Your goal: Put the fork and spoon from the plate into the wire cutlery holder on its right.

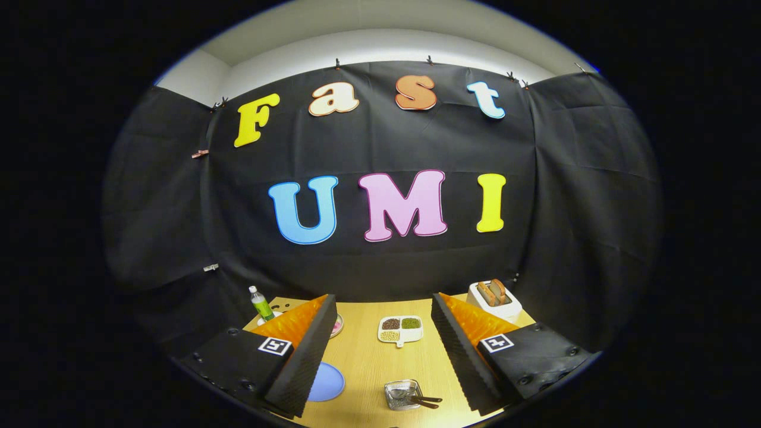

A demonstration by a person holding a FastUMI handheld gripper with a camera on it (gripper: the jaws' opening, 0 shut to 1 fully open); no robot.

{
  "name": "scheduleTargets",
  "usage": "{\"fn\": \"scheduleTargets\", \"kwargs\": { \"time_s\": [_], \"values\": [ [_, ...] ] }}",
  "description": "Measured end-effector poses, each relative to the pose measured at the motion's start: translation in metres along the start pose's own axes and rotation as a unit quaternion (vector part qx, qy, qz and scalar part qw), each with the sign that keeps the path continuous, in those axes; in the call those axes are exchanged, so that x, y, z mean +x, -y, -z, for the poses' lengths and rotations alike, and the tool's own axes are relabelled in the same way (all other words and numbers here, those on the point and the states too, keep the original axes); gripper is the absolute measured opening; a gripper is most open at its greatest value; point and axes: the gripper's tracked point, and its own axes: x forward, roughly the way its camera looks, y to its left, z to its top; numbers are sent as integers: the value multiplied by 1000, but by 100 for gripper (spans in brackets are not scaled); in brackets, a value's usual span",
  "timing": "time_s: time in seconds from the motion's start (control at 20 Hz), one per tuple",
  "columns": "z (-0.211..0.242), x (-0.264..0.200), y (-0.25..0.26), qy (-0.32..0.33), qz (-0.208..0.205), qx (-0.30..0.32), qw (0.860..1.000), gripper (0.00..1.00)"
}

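My gripper point(383, 300) is open, its fingers wide apart with nothing between them, held well above a wooden table point(368, 362). Below, between the fingers, stands the small wire cutlery holder point(401, 393). Two dark-handled utensils point(429, 401) lie in it, their handles sticking out to its right. Whether they are the fork and spoon is too small to tell. Left of the holder lies a blue plate point(327, 382), partly hidden by the left finger point(303, 351). The part of the plate that shows is bare.
A white divided dish point(400, 330) with beans sits farther back in the middle. A white toaster point(494, 300) with bread stands at the back right. At the back left are a green bottle point(260, 303) and a pink-rimmed dish point(337, 326).
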Motion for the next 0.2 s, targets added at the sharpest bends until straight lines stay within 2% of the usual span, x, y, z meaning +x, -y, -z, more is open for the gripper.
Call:
{"fn": "scheduleTargets", "kwargs": {
  "time_s": [0.2],
  "values": [
    [-5,8,-8,-5,-15,2,1000,99]
  ]
}}
